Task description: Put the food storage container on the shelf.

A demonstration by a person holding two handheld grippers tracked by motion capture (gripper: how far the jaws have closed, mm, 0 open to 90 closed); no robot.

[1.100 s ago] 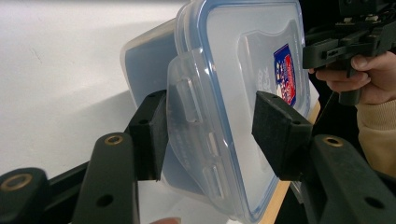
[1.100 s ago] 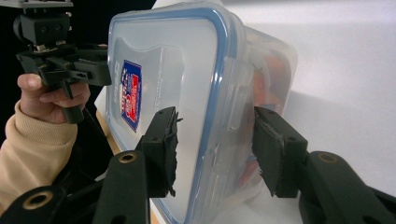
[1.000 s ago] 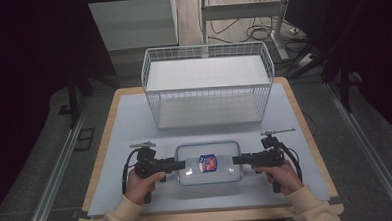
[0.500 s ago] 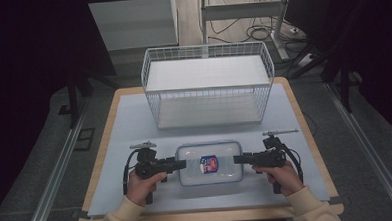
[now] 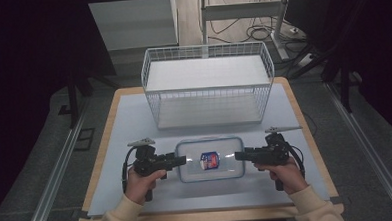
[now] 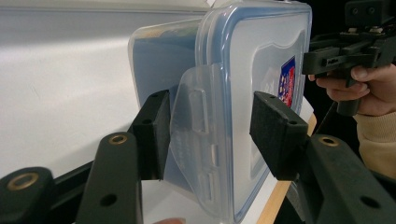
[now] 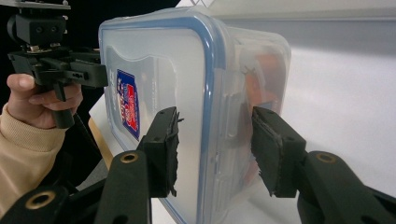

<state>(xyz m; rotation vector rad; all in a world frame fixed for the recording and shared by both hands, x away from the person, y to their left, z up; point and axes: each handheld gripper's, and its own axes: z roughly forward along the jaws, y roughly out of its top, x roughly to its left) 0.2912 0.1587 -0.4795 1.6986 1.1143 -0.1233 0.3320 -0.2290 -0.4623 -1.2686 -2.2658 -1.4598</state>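
A clear plastic container (image 5: 212,174) with a blue-rimmed lid and a red and blue label lies flat on the mat between my two grippers. My left gripper (image 5: 182,160) closes over its left end. In the left gripper view the left gripper (image 6: 215,135) has one pad on the hanging latch flap (image 6: 196,116) and the other pad against the lid. My right gripper (image 5: 237,155) clamps the right end. The right gripper view shows the right gripper (image 7: 217,144) with one pad on the lid and one under the base. Something orange is inside the container (image 7: 261,74).
A white wire basket (image 5: 206,46) stands behind the container at the middle of the table. The pale mat (image 5: 129,123) covers most of the wooden tabletop. Dark floor, metal rails and cables surround the table.
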